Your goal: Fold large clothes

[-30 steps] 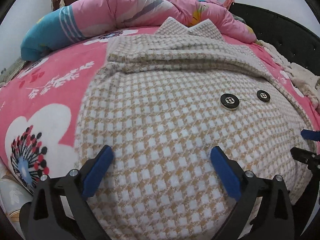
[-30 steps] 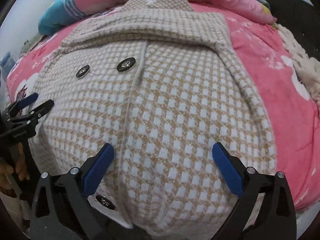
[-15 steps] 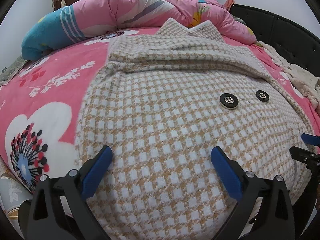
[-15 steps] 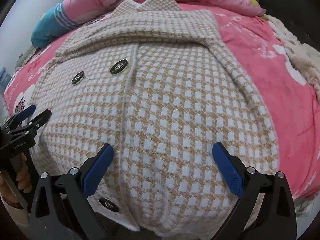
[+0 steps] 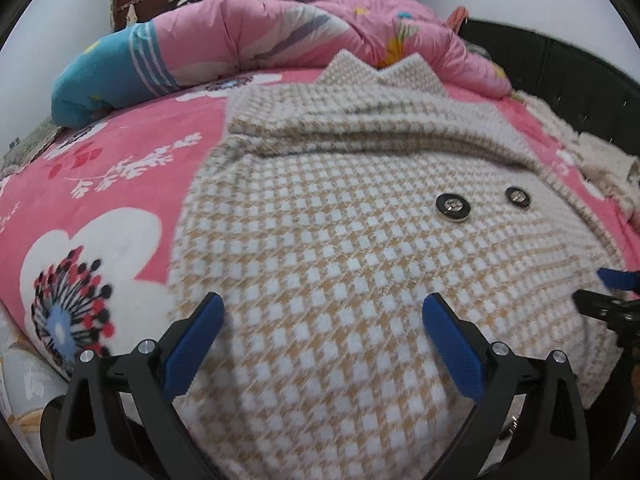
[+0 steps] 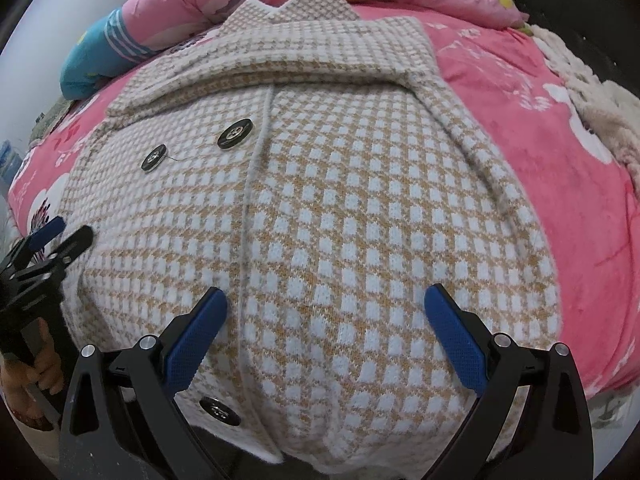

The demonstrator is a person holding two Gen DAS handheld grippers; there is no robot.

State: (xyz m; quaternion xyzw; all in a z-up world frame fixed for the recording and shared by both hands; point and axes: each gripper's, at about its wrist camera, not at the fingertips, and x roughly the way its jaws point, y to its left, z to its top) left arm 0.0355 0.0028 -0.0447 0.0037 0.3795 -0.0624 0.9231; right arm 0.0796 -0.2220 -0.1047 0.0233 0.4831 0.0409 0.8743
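Pink floral bedding [image 5: 120, 184] covers the bed under my work, its near edge cut off by the frame in both wrist views. Spread flat across it lies the tan-and-white checked coat [image 5: 328, 248], collar end farthest from me, its hem hidden below my tools. At the bed's far side a rolled pink quilt [image 5: 280, 36] with a blue end is bunched, backed by a pale wall and a dark headboard [image 5: 560, 68]. A cream fleece throw [image 6: 592, 112] lies along the right edge, partly out of view. Two black buttons [image 5: 452, 204] sit on the coat's front; a third [image 6: 220, 412] shows half-hidden near my right tool. My left gripper [image 5: 320, 336] hovers over the coat's near left part, fingers spread wide, empty. My right gripper [image 6: 324, 328] hovers likewise over the near right part, wide apart.
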